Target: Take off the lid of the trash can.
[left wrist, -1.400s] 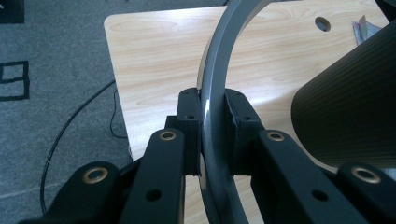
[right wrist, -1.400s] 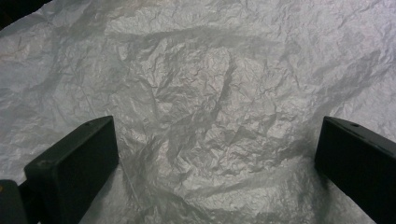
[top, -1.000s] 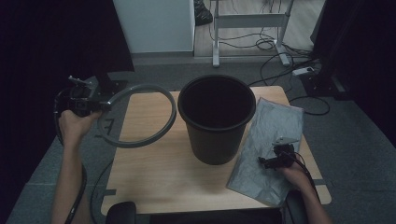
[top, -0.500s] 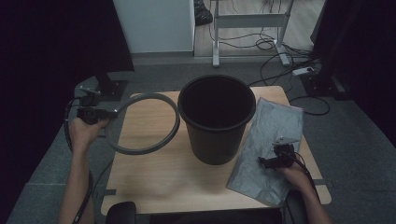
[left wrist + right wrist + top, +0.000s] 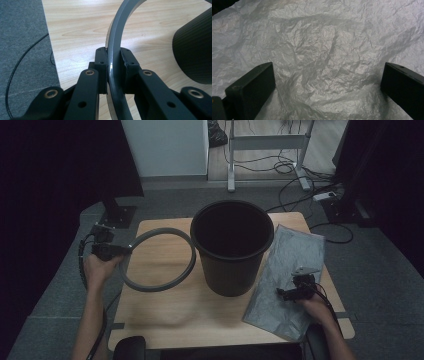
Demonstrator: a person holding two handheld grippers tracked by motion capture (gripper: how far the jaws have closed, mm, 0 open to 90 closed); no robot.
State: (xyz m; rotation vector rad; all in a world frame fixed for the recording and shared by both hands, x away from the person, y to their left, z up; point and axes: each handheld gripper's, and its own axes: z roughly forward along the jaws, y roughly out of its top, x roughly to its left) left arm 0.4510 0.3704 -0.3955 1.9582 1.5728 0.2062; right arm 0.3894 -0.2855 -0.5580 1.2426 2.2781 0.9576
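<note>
Since the earlier frames, the left gripper (image 5: pixel 120 249) has lowered the grey ring (image 5: pixel 157 260) from a raised, tilted position to lie nearly flat over the table (image 5: pixel 200 312), just left of the black bin (image 5: pixel 232 247). Both jaws are clamped on the ring's band (image 5: pixel 113 65). The right gripper (image 5: pixel 292 292) holds position above the crumpled grey bag (image 5: pixel 317 50), jaws spread wide, gripping nothing.

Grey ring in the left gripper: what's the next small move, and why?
Probably ease the grey ring fully down onto the table and then open the left gripper. Its pads clamp the ring's edge, the ring lies nearly flat beside the black bin, and the open right gripper waits over the grey bag.
</note>
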